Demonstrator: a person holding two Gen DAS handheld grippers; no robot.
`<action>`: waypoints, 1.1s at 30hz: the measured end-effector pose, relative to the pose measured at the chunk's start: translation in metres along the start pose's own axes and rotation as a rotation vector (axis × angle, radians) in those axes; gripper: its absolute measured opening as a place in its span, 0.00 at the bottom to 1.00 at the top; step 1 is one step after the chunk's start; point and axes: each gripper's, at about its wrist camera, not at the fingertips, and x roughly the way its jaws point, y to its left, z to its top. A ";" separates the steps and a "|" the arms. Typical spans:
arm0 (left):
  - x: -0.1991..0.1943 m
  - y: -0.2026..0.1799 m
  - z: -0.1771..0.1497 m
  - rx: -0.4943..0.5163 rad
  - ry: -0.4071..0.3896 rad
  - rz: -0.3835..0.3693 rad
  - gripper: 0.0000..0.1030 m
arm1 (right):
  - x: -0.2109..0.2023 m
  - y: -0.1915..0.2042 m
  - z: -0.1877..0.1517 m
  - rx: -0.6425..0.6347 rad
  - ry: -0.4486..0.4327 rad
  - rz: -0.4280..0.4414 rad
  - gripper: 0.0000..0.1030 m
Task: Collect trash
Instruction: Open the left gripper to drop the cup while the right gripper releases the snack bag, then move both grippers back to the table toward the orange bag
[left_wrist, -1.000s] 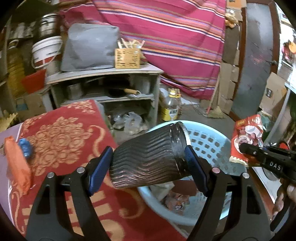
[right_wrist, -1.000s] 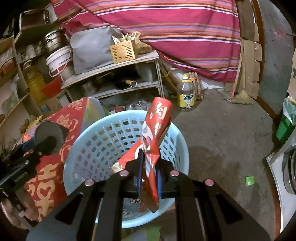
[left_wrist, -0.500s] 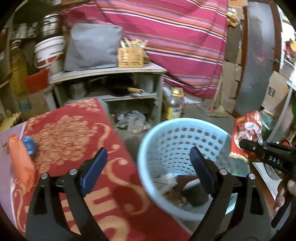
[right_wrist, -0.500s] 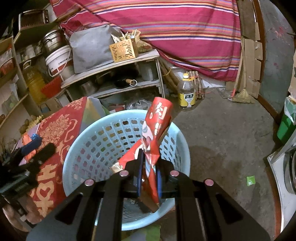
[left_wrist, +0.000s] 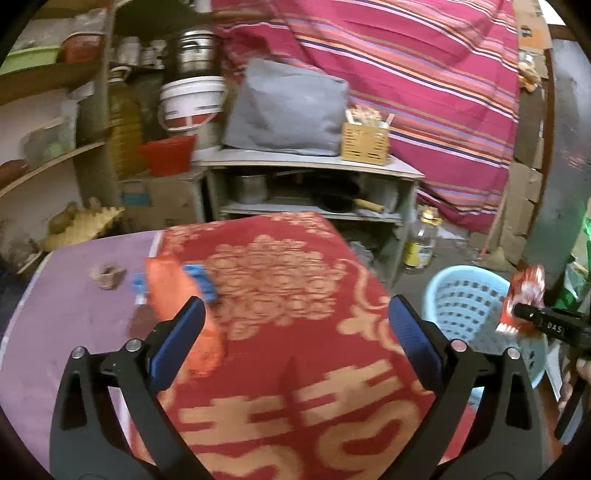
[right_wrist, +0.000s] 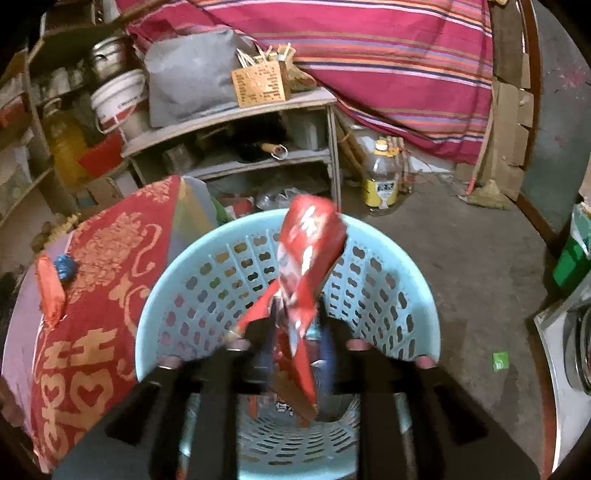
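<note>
My left gripper (left_wrist: 295, 332) is open and empty above the red patterned cloth (left_wrist: 295, 295) on the table. An orange wrapper (left_wrist: 170, 284) and a blue scrap (left_wrist: 201, 277) lie on the cloth by the left finger. A small brown scrap (left_wrist: 107, 275) lies on the purple surface. The light blue basket (left_wrist: 465, 295) stands at the right. My right gripper (right_wrist: 295, 332) is blurred over the basket (right_wrist: 388, 258), its jaws spread, with the red snack packet (right_wrist: 306, 258) between them. The packet also shows in the left wrist view (left_wrist: 524, 295).
A grey shelf unit (left_wrist: 314, 192) with pots and a woven box (left_wrist: 365, 142) stands behind the table. A yellow-labelled bottle (right_wrist: 382, 177) stands on the floor. A striped red cloth (right_wrist: 369, 55) hangs behind. A green scrap (right_wrist: 500, 360) lies on the floor at the right.
The left gripper let the dark ribbed cup fall into the basket, then swung left over the table. The right gripper's jaws have spread around the red packet, which is blurred.
</note>
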 end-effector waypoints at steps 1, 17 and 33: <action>-0.002 0.007 0.000 -0.004 -0.002 0.010 0.94 | 0.000 0.002 0.000 0.009 -0.005 -0.006 0.76; -0.030 0.151 -0.011 -0.138 -0.004 0.192 0.95 | -0.022 0.114 0.007 -0.121 -0.132 -0.013 0.82; -0.024 0.233 -0.028 -0.214 0.018 0.297 0.95 | 0.000 0.221 -0.006 -0.255 -0.114 0.085 0.83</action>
